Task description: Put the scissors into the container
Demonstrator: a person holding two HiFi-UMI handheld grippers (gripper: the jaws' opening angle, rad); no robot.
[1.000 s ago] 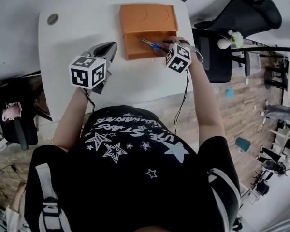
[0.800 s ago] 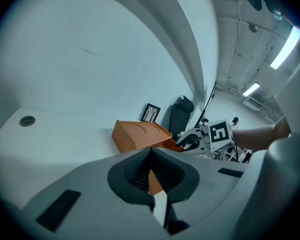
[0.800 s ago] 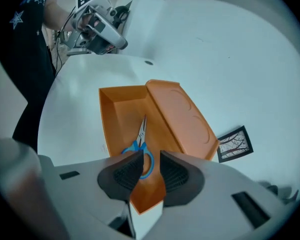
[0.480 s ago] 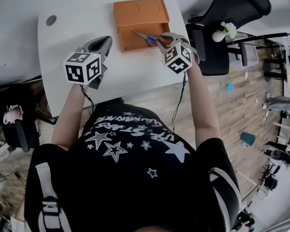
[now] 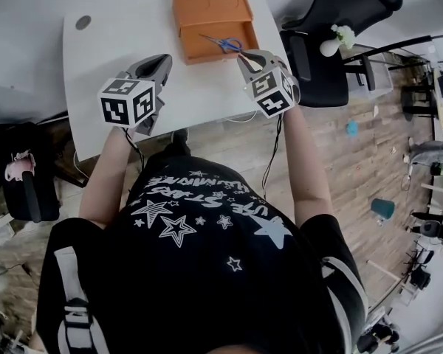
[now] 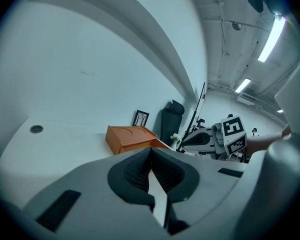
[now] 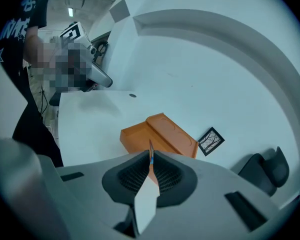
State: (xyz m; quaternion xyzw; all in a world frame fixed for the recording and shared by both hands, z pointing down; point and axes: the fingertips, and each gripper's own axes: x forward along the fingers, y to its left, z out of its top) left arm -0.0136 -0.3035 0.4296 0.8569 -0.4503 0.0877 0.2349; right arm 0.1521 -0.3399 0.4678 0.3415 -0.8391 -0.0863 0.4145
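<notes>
Head view: scissors (image 5: pixel 223 43) lie inside the orange container (image 5: pixel 207 9) on the tabletop (image 5: pixel 118 35).
Right claw (image 5: pixel 243 55) hangs just beside the container, jaws together and empty; left claw (image 5: pixel 165 60) is likewise closed. Placing looks done; next, only pull clear.

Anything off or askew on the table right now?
Nothing stands out. The scissors lie flat inside the orange container on the white table; left gripper and right gripper are shut, empty, clear of it.

Even, bright light from ceiling strip lamps (image 6: pixel 271 38) washes the white tabletop (image 5: pixel 118 57) with soft shadows, while both gripper views bend strongly and darken at their edges.
</notes>
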